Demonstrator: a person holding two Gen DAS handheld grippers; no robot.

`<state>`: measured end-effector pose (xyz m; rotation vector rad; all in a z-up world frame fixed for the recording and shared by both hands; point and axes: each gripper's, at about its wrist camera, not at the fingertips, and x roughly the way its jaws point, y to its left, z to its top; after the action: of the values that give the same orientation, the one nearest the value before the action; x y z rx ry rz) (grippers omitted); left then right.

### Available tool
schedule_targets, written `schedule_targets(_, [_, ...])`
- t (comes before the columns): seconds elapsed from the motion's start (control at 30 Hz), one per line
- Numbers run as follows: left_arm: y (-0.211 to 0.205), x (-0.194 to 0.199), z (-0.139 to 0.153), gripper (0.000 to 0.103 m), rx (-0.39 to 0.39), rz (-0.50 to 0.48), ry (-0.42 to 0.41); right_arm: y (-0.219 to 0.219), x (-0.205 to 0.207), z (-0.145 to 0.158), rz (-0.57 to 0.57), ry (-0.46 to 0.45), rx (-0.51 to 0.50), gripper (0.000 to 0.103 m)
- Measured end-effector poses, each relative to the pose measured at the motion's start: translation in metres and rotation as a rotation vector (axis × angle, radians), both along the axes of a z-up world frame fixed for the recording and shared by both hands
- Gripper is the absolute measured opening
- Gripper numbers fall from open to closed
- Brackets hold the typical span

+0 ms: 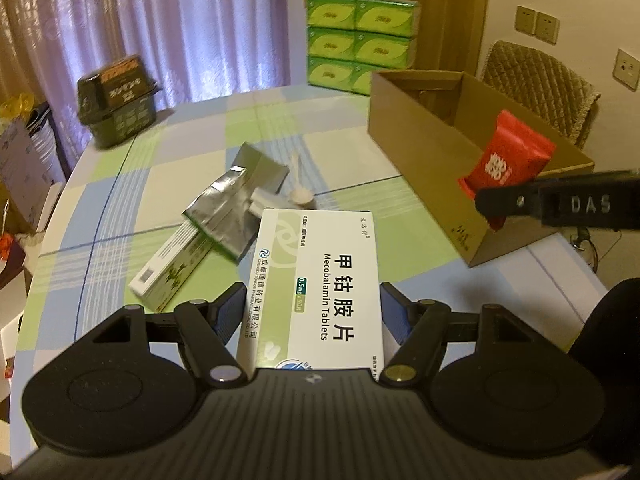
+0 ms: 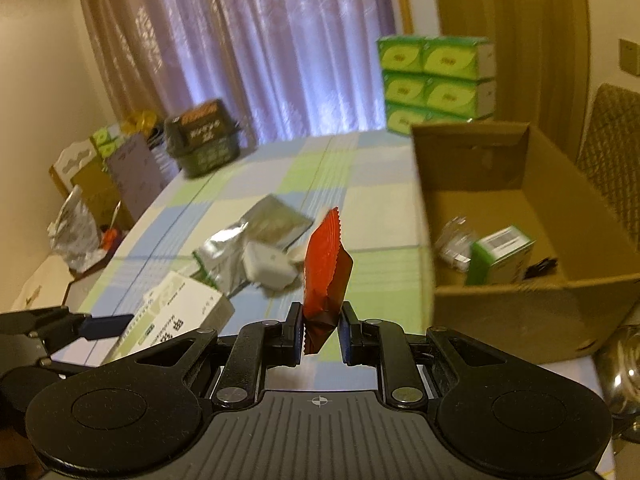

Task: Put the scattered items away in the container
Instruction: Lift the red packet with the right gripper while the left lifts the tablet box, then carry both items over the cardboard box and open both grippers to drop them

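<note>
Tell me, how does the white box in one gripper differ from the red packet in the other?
The white box is a stiff, flat carton with printed lettering; the red packet is a soft, crinkled wrapper with zigzag edges. The box lies flat in the left gripper; the packet stands on edge in the right gripper. Both are clamped and held above the table.

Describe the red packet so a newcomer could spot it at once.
Find the open cardboard box on the checked tablecloth. Just left of it, the right gripper holds the red packet upright, above the table. It is the only red, zigzag-edged wrapper; nearby packets are silver foil.
</note>
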<state>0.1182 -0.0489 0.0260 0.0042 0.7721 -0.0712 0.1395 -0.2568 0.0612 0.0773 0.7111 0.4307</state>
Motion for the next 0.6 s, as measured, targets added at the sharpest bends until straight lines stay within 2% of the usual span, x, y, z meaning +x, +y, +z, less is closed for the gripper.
schedule_targets(0.33, [-0.056, 0.033, 0.025, 0.067, -0.022, -0.105, -0.051, -0.061, 0.012, 0.025, -0.11, -0.051, -0.009, 0.021])
schedule_targets(0.6, [-0.107, 0.064, 0.042, 0.067, -0.041, -0.195, -0.081, -0.11, 0.029, 0.031, -0.188, -0.07, -0.023, 0.021])
